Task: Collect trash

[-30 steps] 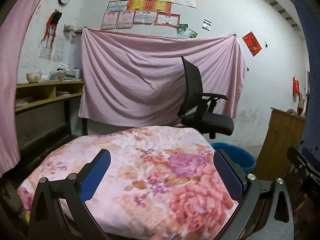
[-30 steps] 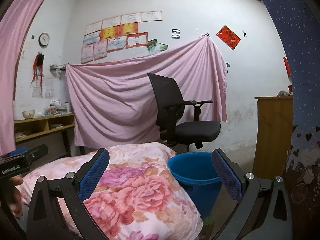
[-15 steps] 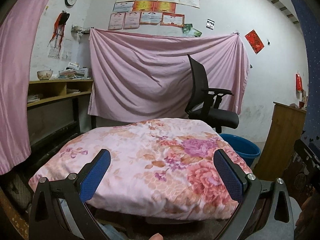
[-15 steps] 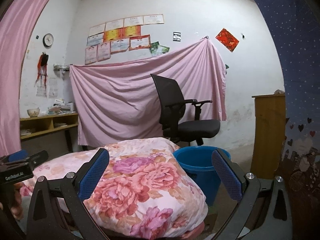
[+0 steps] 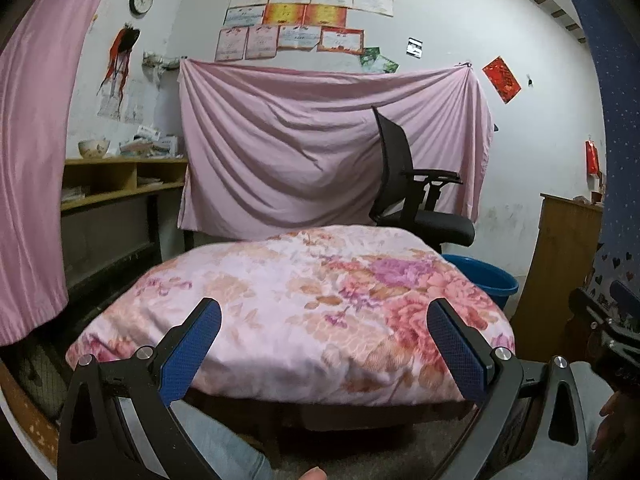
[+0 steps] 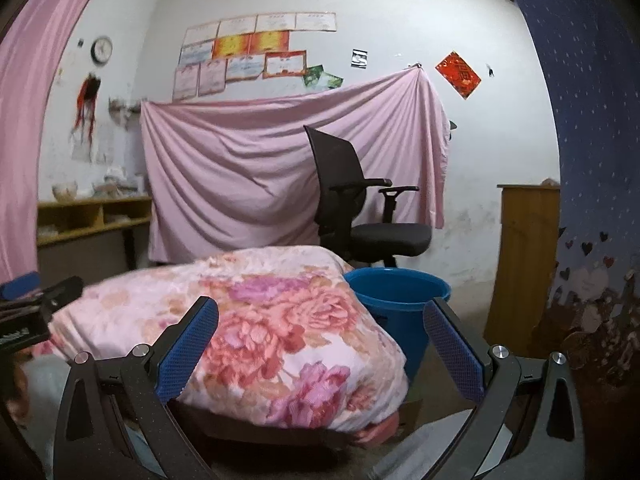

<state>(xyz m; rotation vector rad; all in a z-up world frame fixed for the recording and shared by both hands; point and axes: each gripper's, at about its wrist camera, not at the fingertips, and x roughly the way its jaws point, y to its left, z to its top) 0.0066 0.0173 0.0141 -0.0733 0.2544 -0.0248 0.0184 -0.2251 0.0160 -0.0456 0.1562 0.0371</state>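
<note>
1. Blue-padded fingers of the left tool (image 5: 323,334) are standing wide apart, gripping nothing; the right tool (image 6: 321,334) is likewise spread and empty.
2. No trash is showing in either view, so where the task's thing lies cannot be told.
3. A floral quilt (image 5: 304,296) is lying on the bench directly ahead of both tools, covering the whole top.
4. A blue bucket (image 6: 394,300) is standing on the floor ahead and right of the right tool, just beside the quilt's edge; its contents are hidden by the rim.
5. Risk, as a judgement: an open finger catching the loose quilt could be dragging it off, and trash tucked under folds could be missed.
</note>
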